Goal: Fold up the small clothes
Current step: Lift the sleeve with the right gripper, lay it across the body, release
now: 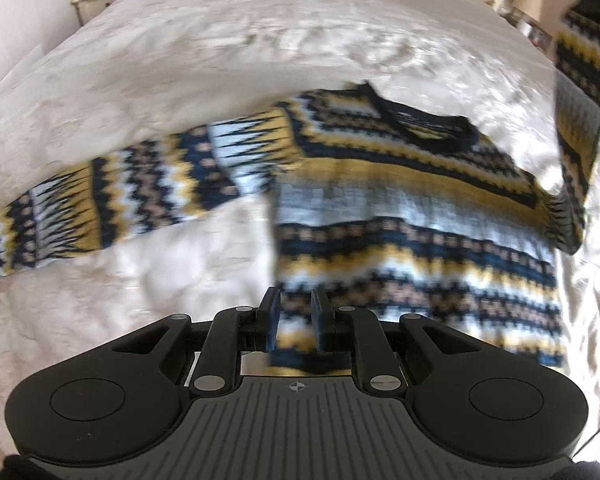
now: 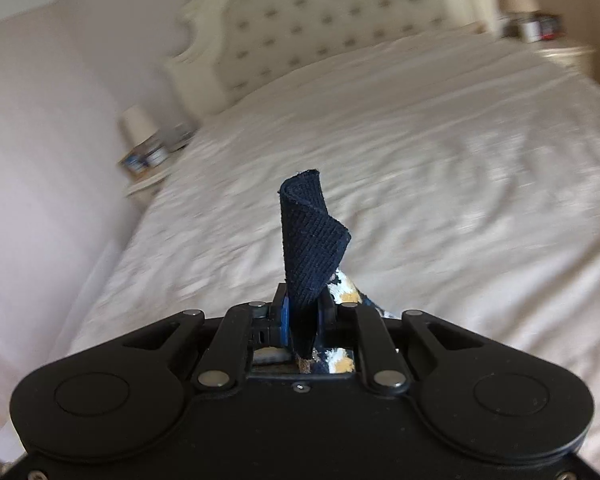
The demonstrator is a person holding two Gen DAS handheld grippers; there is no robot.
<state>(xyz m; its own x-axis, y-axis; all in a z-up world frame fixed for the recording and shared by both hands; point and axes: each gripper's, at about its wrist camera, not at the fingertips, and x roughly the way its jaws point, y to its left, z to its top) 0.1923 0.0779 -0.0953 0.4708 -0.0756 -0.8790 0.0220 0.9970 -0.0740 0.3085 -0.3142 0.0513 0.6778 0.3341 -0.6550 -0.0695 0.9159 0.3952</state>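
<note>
The left claw (image 1: 296, 320) is pinching the near hem of the navy, mustard and pale-blue patterned knitted sweater (image 1: 412, 216), which is lying spread on the cream quilted bed (image 1: 180, 60). At two o'clock the right claw (image 2: 302, 320) is clamping the dark ribbed cuff (image 2: 312, 236), lifting that sleeve. The knit looks soft and floppy, probably stretching; edges and cuffs seem the safest holds.

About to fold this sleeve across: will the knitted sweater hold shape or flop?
Probably floppy: the sleeve hangs limp from the right gripper, and its navy cuff curls over. The sweater looks thick-knit, so likely weighty and prone to drag.
</note>
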